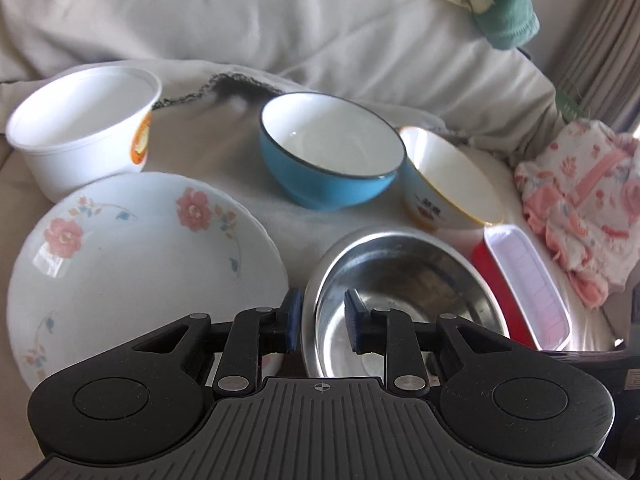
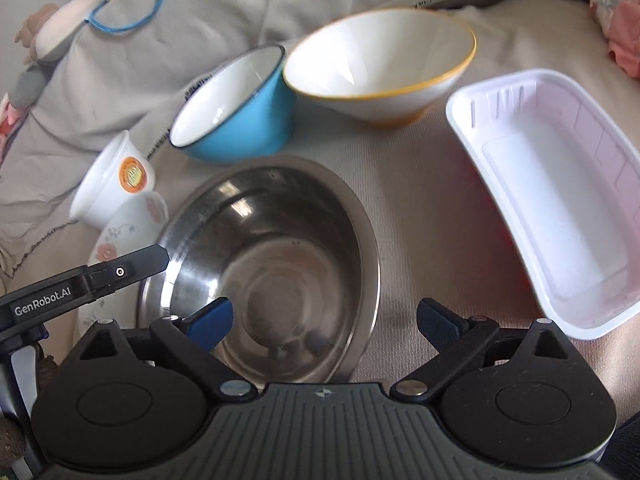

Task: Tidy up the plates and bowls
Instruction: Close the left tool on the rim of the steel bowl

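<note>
A steel bowl [image 1: 400,280] sits on the beige cloth close in front of both grippers. My left gripper [image 1: 322,320] straddles its near left rim, one pad outside and one inside, with a gap showing, so it is open. A floral plate [image 1: 132,264] lies left of the bowl, partly under a white plastic bowl [image 1: 80,128]. Behind stand a blue bowl [image 1: 332,148] and a tilted yellow-rimmed white bowl [image 1: 448,180]. My right gripper [image 2: 324,320] stands wide open over the steel bowl's [image 2: 272,248] near right rim, holding nothing. The left gripper's finger [image 2: 132,266] shows at that bowl's left edge.
A white tray [image 2: 552,200] with a red outside lies to the right of the steel bowl. Pink floral fabric [image 1: 580,208] is bunched at the far right. A green cloth [image 1: 504,8] and a blue ring [image 2: 128,4] lie further back on the rumpled sheet.
</note>
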